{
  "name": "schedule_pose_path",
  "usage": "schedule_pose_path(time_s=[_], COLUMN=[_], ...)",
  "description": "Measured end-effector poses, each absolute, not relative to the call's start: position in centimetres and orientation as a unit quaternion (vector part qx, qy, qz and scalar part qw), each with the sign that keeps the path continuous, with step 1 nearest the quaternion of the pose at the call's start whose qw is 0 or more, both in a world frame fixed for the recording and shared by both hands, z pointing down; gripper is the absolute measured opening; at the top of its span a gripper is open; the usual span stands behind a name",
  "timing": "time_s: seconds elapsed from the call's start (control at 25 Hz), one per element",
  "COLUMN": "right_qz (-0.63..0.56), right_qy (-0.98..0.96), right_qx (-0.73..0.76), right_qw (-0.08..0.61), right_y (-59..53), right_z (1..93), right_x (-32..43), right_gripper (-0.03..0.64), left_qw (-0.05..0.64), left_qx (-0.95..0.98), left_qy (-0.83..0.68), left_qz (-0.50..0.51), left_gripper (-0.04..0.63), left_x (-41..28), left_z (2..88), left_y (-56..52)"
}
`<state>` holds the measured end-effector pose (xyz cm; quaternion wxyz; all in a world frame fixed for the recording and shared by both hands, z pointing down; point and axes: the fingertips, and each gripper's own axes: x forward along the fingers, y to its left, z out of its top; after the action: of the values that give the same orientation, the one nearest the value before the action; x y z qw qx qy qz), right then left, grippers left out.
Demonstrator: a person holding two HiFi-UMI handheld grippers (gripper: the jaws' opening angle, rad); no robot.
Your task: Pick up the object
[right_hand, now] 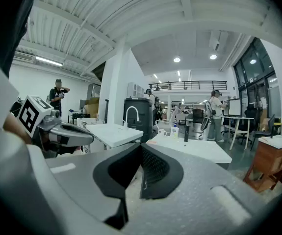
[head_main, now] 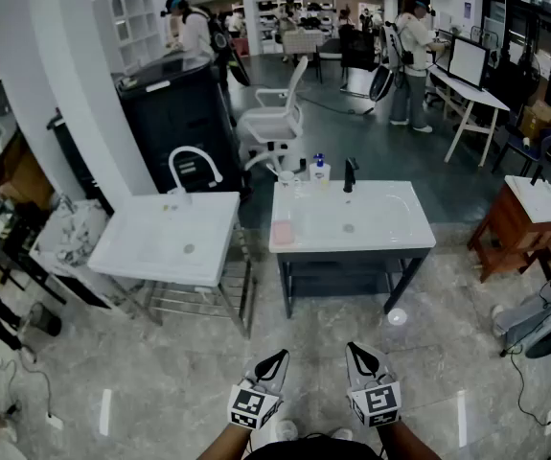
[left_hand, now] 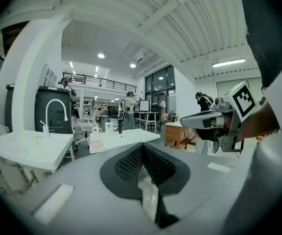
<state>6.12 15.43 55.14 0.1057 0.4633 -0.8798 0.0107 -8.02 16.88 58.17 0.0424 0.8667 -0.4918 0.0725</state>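
Both grippers are held low over the marble floor, a few steps short of two washbasins. My left gripper [head_main: 279,356] [left_hand: 141,147] is shut with nothing between its jaws. Beside it, my right gripper [head_main: 355,349] [right_hand: 141,148] is also shut and empty. On the near left corner of the right-hand washbasin top [head_main: 390,233] lies a small pink object [head_main: 283,233] [left_hand: 96,144]. A soap bottle [head_main: 320,169], a cup [head_main: 286,175] and a black tap [head_main: 350,174] stand along its back edge. Each gripper view shows the other gripper from the side.
A second white basin [head_main: 150,252] with a white tap [head_main: 195,166] stands at the left on a metal rack. A wooden cabinet [head_main: 510,238] and a grey machine [head_main: 543,319] are at the right. Behind are a black cabinet [head_main: 184,113], a white office chair [head_main: 270,123] and people.
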Motion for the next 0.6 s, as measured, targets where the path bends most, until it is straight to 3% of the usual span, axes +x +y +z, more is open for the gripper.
schedule_pose_path(time_s=[0.6], right_qz=[0.008], right_qy=[-0.871], right_qx=[0.483], right_qw=[0.091], right_y=[15.5], right_z=[54.2], right_x=[3.9], right_gripper=[0.002], left_qw=[0.066], left_qx=[0.871], left_qy=[-0.479], left_qz=[0.086], left_gripper=[0.018], left_x=[-10.2], left_z=[58.6], left_y=[17.8])
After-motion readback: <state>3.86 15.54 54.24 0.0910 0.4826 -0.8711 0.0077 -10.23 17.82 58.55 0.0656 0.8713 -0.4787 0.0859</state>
